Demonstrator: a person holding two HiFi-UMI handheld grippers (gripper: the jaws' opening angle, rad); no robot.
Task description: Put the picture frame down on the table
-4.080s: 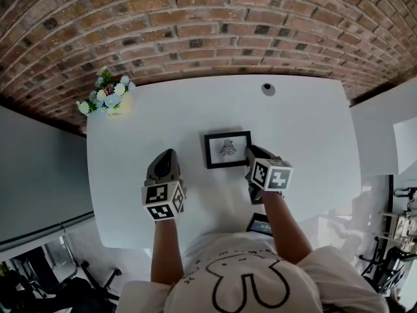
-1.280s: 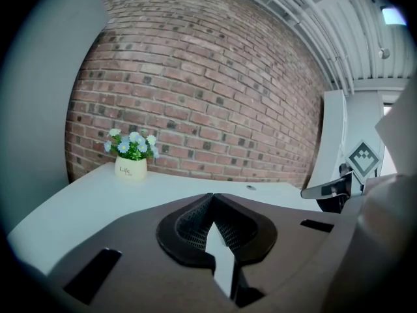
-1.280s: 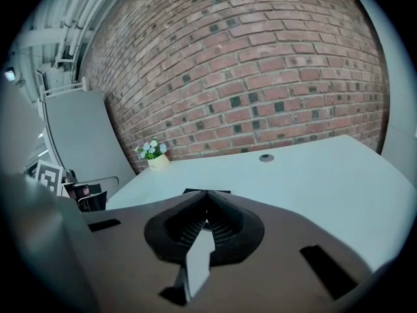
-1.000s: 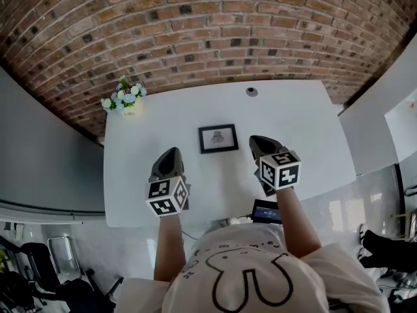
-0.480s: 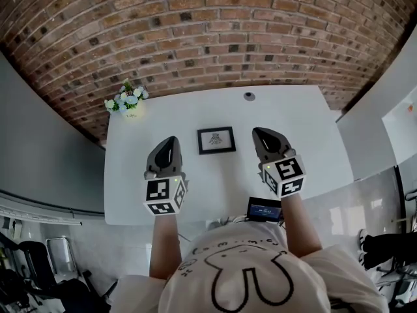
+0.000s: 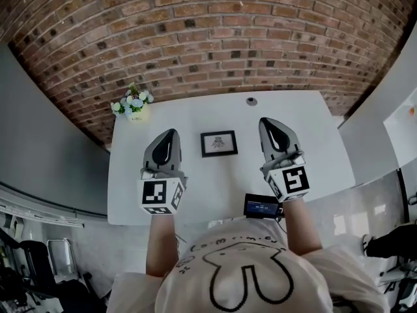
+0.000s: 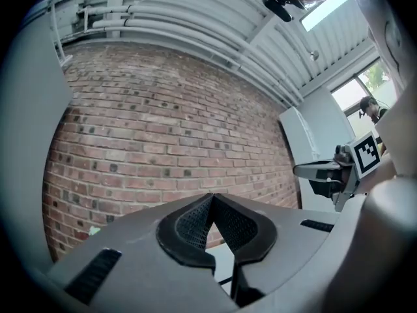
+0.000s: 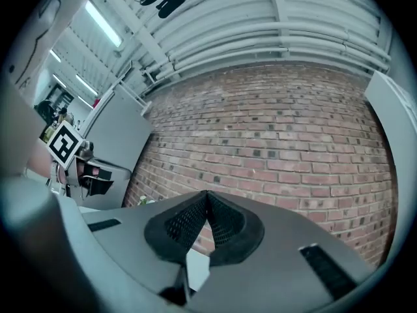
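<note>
small black picture frame with a white print (image 6: 219, 143) lies flat on the white rectangular table (image 6: 313, 142), about mid-table, between the two grippers and touched by neither. left gripper (image 6: 169, 134) (image 7: 212, 197) is just left of the frame, its jaws clenched tip to tip with nothing between them. right gripper (image 6: 269, 122) (image 8: 206, 194) is off to the frame's right, jaws likewise pressed together and empty. both gripper views face the red brick wall (image 6: 215, 38). a little bunch of white and blue flowers (image 6: 133, 103) sits at the far left corner, and a small dark screen device (image 6: 260, 206) at the near edge
</note>
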